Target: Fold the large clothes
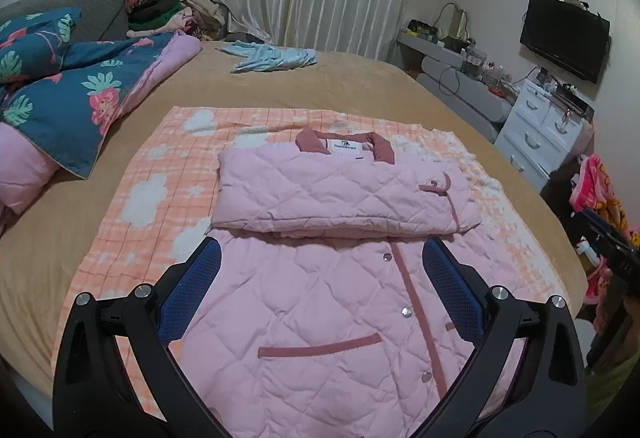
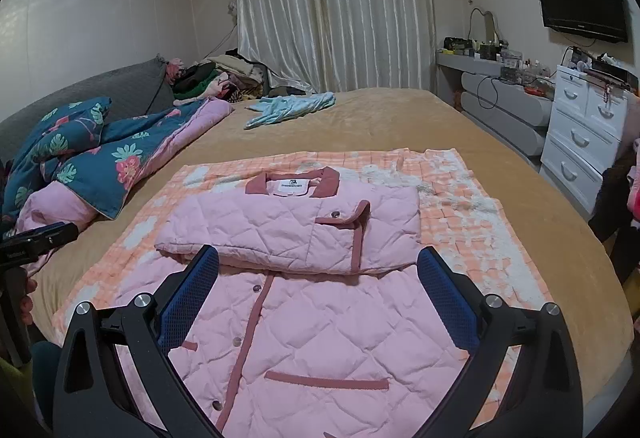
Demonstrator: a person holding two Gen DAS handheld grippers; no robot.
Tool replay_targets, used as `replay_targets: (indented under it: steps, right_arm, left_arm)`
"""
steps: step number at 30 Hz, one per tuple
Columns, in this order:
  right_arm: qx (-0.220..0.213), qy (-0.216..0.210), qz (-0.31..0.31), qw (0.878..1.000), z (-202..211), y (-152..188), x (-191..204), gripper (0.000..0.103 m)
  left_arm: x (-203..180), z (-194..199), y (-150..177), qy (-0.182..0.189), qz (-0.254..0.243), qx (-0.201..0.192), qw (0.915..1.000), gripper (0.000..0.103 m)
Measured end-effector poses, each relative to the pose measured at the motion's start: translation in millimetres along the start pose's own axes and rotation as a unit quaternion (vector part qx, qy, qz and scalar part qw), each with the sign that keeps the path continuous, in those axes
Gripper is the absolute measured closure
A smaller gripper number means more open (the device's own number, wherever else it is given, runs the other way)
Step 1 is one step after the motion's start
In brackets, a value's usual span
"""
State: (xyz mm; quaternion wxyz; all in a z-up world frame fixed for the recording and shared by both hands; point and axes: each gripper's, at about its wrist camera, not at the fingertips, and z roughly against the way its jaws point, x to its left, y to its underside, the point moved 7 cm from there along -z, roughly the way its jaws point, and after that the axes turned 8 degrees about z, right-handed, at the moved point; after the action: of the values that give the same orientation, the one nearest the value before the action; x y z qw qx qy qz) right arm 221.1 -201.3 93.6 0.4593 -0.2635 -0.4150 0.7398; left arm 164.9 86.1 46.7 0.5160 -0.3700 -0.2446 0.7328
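A pink quilted jacket [image 1: 320, 302] [image 2: 312, 326] with dusty-rose trim lies front up on an orange checked blanket [image 1: 160, 173] [image 2: 472, 222] on the bed. Its sleeves are folded across the chest into a flat band [image 1: 340, 189] [image 2: 292, 226] below the collar. My left gripper [image 1: 322, 258] hovers open over the jacket's lower half, blue pads wide apart, nothing between them. My right gripper [image 2: 318, 264] is open too, above the same lower half near the folded band. The other tool shows at the edge of each view.
A floral duvet [image 1: 68, 85] [image 2: 100, 153] is heaped at the left. A light blue garment [image 1: 272, 57] [image 2: 288, 105] lies far up the tan bed. White drawers [image 1: 544, 125] [image 2: 584, 133] and a grey dresser [image 2: 504, 109] stand to the right.
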Motion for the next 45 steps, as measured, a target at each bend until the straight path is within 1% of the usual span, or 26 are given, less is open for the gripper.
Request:
replay_targets:
  steps: [9, 22, 27, 36, 42, 45]
  right_arm:
    - [0.016, 0.002, 0.009, 1.0, 11.7, 18.4, -2.5, 0.004]
    - [0.038, 0.014, 0.006, 0.999, 12.8, 41.9, -13.6, 0.004]
    - [0.048, 0.019, 0.001, 0.999, 11.2, 55.0, -17.7, 0.004]
    - [0.096, 0.02, -0.003, 0.995, 2.4, 95.7, -27.4, 0.004]
    - [0.129, 0.024, -0.019, 0.991, -0.7, 123.1, -40.7, 0.004]
    - [0.149, 0.022, -0.015, 0.988, -1.7, 137.8, -44.4, 0.004]
  left_arm:
    - [18.2, -4.2, 22.8, -0.014, 0.003, 0.015, 0.9998, 0.008]
    - [46.3, -13.8, 51.4, -0.043, 0.0, 0.035, 0.9985, 0.008]
    - [54.0, -16.0, 61.4, -0.048, -0.005, 0.044, 0.9979, 0.008]
    - [73.3, -22.3, 84.9, -0.062, -0.016, 0.068, 0.9957, 0.008]
    - [90.1, -25.9, 96.5, -0.067, -0.006, 0.081, 0.9944, 0.008]
    - [98.7, -27.1, 103.1, -0.072, -0.001, 0.089, 0.9934, 0.008]
